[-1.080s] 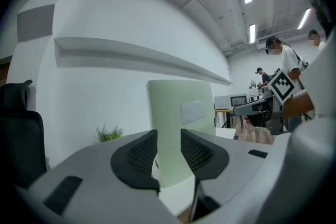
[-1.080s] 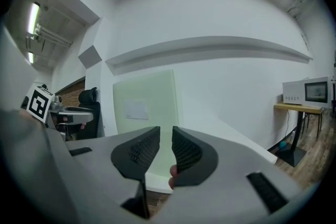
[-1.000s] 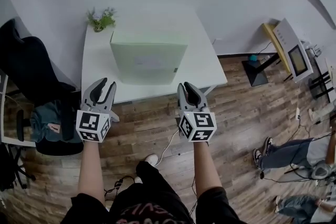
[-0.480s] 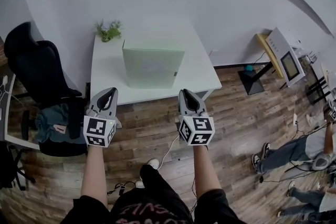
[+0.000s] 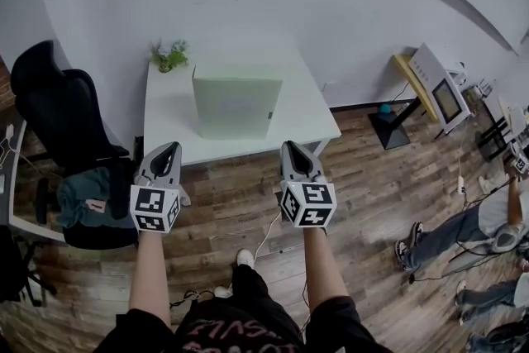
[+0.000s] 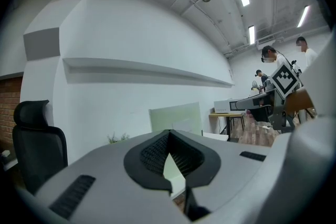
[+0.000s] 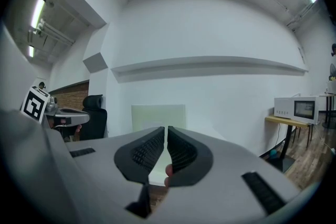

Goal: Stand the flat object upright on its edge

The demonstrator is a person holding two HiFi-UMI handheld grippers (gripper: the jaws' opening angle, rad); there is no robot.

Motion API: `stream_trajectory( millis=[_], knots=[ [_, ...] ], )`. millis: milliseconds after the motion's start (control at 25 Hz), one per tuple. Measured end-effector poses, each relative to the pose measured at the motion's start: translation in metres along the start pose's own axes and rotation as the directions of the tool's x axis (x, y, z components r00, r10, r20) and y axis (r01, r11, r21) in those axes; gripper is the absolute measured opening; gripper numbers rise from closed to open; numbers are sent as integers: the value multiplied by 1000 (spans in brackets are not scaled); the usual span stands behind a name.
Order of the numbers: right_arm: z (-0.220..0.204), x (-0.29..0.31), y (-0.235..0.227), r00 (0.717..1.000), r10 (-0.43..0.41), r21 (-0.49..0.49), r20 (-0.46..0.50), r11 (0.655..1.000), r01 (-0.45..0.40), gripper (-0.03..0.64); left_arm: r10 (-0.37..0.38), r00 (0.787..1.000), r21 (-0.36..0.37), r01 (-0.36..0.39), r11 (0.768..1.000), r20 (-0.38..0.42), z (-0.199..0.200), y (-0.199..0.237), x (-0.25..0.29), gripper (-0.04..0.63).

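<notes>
The flat object is a pale green board [image 5: 235, 106]. It stands upright on its lower edge near the middle of the white table [image 5: 165, 124]. Nothing touches it. My left gripper [image 5: 168, 148] hangs over the floor in front of the table's near edge, well short of the board. Its jaws have just been closing and now meet with nothing between them. My right gripper [image 5: 291, 146] is level with it on the right, its jaws also just closed and empty. The board [image 6: 176, 117] shows beyond the left gripper [image 6: 169, 134], and the board [image 7: 157, 115] also appears past the right gripper [image 7: 166, 128].
A small potted plant [image 5: 169, 55] sits at the table's far left corner. A black office chair [image 5: 58, 116] with cloth on its seat stands left of the table. A side table with a white device [image 5: 434, 83] is at the right, and people sit on the floor [image 5: 488, 231].
Both grippers have drawn back from the table towards me, and their jaws have closed. The green board stays standing on the table.
</notes>
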State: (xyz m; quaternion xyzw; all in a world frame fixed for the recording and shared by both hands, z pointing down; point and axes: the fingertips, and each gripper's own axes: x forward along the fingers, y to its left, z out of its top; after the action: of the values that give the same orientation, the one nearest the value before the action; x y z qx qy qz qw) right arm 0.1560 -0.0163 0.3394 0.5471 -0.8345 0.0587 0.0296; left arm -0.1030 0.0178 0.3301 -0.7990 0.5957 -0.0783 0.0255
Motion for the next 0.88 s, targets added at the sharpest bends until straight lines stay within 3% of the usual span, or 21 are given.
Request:
stream_trajectory(
  millis=[880],
  knots=[
    [15,-7,-9,1000,4,-24,5,1000,-4,29,20,999,18,-21,1000,24,22,-11,-5,14]
  ],
)
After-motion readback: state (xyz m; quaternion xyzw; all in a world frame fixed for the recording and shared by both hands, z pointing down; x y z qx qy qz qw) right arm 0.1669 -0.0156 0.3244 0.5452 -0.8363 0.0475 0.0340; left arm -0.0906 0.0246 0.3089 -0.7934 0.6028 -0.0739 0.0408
